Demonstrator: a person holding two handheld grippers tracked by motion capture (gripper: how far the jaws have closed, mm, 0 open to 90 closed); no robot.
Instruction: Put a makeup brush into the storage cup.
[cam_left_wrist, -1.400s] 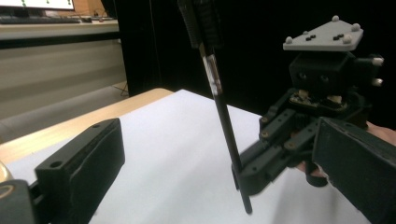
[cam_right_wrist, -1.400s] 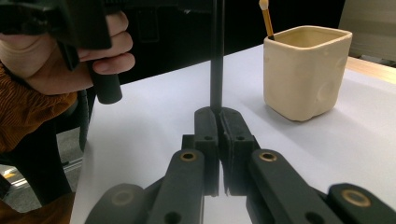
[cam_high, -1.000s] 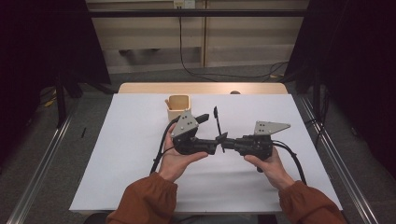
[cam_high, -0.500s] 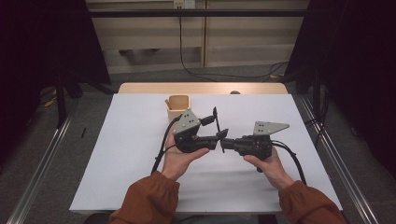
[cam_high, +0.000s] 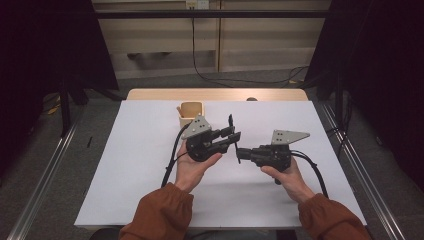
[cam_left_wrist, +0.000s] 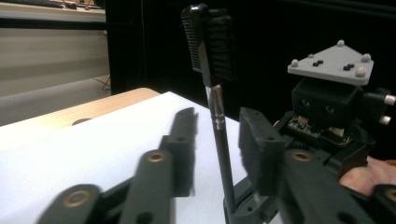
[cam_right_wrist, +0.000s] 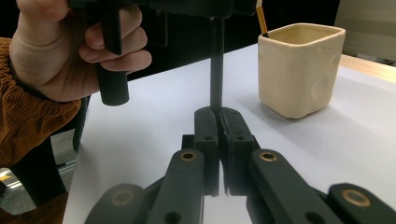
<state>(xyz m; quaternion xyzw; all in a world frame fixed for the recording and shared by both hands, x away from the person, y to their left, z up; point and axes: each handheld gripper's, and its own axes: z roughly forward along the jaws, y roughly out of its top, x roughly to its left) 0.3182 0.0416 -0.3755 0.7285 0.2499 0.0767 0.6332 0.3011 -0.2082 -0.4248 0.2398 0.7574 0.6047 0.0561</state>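
Step in hand: handover of the black brush (cam_left_wrist: 208, 44) from right gripper (cam_high: 239, 151) to left gripper (cam_high: 232, 136), mid-air above the white table cover (cam_high: 135, 165)

Brush: upright between the two tools in the high view (cam_high: 231, 127), ribbed head on top, thin handle running down (cam_left_wrist: 222, 154); lower end pinched by the right gripper (cam_right_wrist: 216, 114)

Right gripper jaws: pressed together on the brush handle, no gap visible in the right gripper view

Left gripper jaws: have just been closing, handle between them in the left gripper view; a sliver of space remains on either side, pads not yet pressing (blur on the near jaw makes the left gap hard to judge)

Cup: cream holder (cam_right_wrist: 299, 70) at the far part of the cover, well apart from the grippers, an orange pencil-like stick (cam_right_wrist: 260, 16) leaning inside; also seen from above (cam_high: 191, 112)

Next move, as judged: finish closing the left jaws squarely on the handle, confirm firm hold, only then release the right grip; likely carry toward the cup afterwards

Risk: early release on the right lets the brush tip or drop
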